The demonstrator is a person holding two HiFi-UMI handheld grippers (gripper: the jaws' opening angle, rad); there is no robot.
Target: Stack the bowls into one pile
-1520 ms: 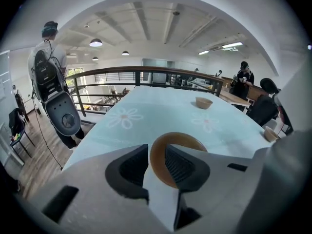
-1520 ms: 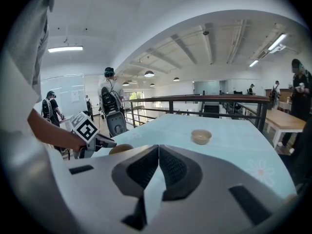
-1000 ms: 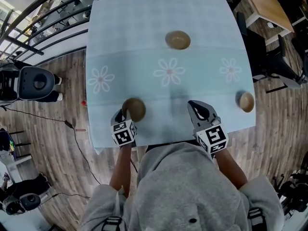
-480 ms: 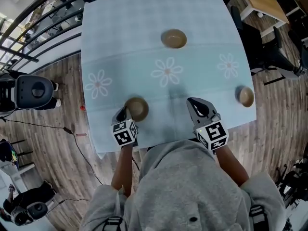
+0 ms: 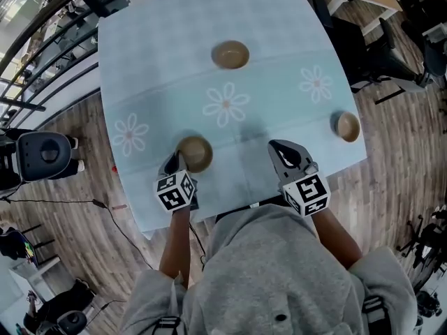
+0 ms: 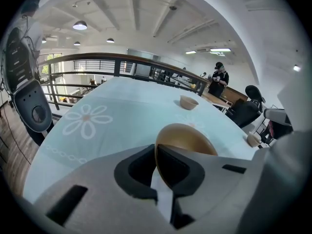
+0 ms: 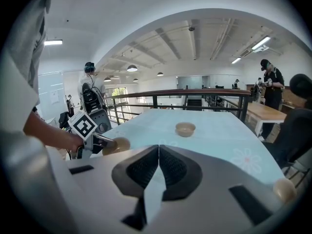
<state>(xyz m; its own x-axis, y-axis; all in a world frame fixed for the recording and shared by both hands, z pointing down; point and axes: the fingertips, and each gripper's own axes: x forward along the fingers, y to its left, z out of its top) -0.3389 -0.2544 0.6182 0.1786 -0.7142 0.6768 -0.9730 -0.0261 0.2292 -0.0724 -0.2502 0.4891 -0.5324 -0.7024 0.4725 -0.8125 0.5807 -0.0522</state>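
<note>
The rim of the nearest bowl (image 5: 195,152) is being pinched between the jaws of the left gripper (image 5: 176,163). The thin wall is being gripped edge-on, probably so that the bowl can be carried over and dropped into another. In the left gripper view it is being held tilted, seemingly off the cloth, just short of the middle flower (image 5: 225,105) and to its left.

The right gripper (image 5: 283,152) is being kept empty with its jaws pressed together, short of the flower and to its right, likely parked until it is needed.

A second bowl (image 5: 230,54) is being left beyond the flower, and a third bowl (image 5: 348,125) far to its right, by the edge of the table (image 5: 160,47).

Compared with a second ago, the left jaws, then spread about the rim, are now being held tight on it, and the bowl is being brought nearer the flower. The other two bowls are being left unmoved.
</note>
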